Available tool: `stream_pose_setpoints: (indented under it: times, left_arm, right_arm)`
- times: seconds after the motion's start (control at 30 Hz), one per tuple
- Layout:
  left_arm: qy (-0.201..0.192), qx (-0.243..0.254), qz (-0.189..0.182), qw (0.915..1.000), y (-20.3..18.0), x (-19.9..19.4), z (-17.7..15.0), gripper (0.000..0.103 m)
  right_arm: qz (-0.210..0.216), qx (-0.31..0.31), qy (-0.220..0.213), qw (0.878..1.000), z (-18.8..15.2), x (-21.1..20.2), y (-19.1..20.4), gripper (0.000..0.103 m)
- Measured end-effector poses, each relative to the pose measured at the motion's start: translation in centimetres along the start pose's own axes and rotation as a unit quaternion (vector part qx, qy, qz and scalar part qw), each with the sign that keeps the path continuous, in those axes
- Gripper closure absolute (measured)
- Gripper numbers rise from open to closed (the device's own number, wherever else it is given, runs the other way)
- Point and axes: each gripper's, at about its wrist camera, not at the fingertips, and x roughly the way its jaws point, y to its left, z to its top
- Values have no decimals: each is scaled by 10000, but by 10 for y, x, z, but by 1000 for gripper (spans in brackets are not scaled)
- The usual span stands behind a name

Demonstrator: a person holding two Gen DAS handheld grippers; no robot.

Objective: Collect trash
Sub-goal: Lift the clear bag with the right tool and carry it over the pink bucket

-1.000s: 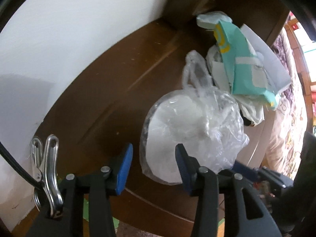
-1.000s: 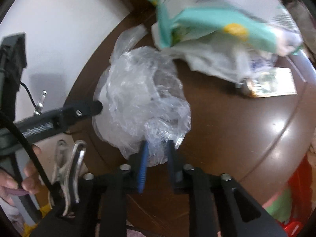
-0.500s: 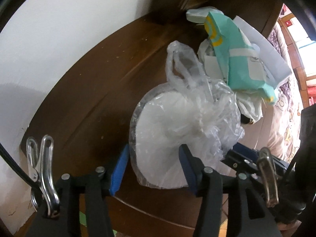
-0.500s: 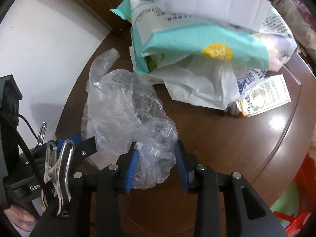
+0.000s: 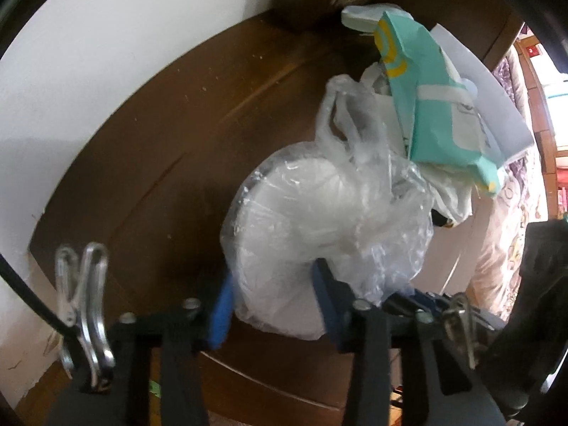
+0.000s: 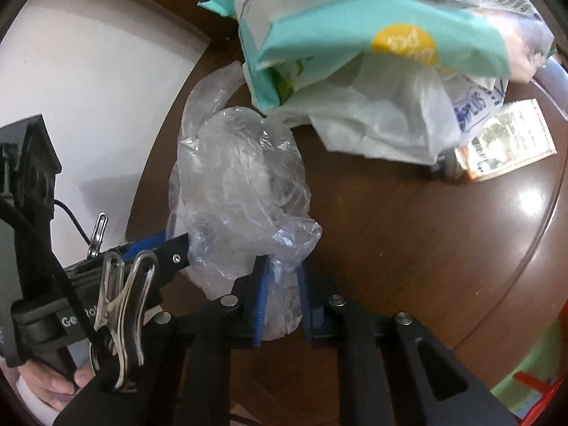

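A crumpled clear plastic bag (image 5: 319,227) with a round white thing inside lies on the round brown table (image 5: 177,142). My left gripper (image 5: 273,305) points down at the bag's near end. Its jaws are closing, and both blue pads touch the white bulge. In the right wrist view the same bag (image 6: 241,184) shows from its other side. My right gripper (image 6: 282,301) is closing too, with a fold of the clear film pinched between its pads. The left gripper's fingers (image 6: 170,245) reach in from the left, and the right gripper's fingers (image 5: 426,301) show at lower right.
Behind the bag a teal wipes packet (image 6: 372,35) lies on a white plastic bag (image 6: 383,120), with white paper (image 5: 490,106) on top. A printed card (image 6: 507,142) lies at right. A white wall (image 5: 88,71) borders the table. A hand (image 6: 53,390) holds the left tool.
Both grippers have come down and in onto the clear bag. Their jaws widened around it, then narrowed. The right pads now pinch a fold, and the left pads touch the bulge.
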Motion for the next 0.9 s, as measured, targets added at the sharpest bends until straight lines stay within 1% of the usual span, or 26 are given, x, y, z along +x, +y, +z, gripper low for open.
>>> stream_pose_setpoints:
  times: [0.03,0.13,0.17,0.23,0.3,0.43,0.6,0.63,0.7,0.8,0.83,0.87,0.9]
  left_arm:
    - [9,18,-22,10000,-1,0,-1,71]
    - [-19,16,-146,9999,0,-1,-5,81]
    - [-11,17,-195,9998,1,-2,-8,82]
    - [14,50,-289,9996,2,-2,-12,86]
    - [23,167,-360,9992,1,-3,-17,89]
    - [9,500,-382,9980,-13,-7,-23,91]
    - [46,948,-430,9946,-49,-8,-38,93]
    - [49,1033,-439,9937,-49,-7,-50,93]
    - [91,1220,-490,9913,-64,-4,-59,94]
    - [147,1437,-545,9880,-82,-2,-73,95]
    - [159,1492,-563,9871,-86,-3,-77,95]
    - [173,1546,-584,9861,-91,-5,-85,95]
    - [193,1604,-612,9850,-100,-3,-91,95]
  right_arm:
    - [-42,-37,1,10000,-1,0,1,89]
    - [-103,-106,-12,9999,-7,1,0,93]
    - [-112,-109,-21,9999,-6,2,0,94]
    - [-108,-83,-52,9999,-13,-2,-5,94]
    - [-100,-43,-87,9999,-20,-7,-8,95]
    - [-64,53,-163,9998,-35,-18,-18,95]
    - [25,164,-266,9995,-57,-34,-34,96]
    - [42,190,-303,9994,-63,-39,-38,96]
    - [41,224,-354,9991,-68,-49,-44,96]
    - [84,348,-479,9982,-89,-65,-55,97]
    - [84,378,-506,9980,-95,-65,-54,97]
    - [80,414,-532,9977,-94,-63,-55,97]
    - [77,456,-563,9973,-98,-67,-61,97]
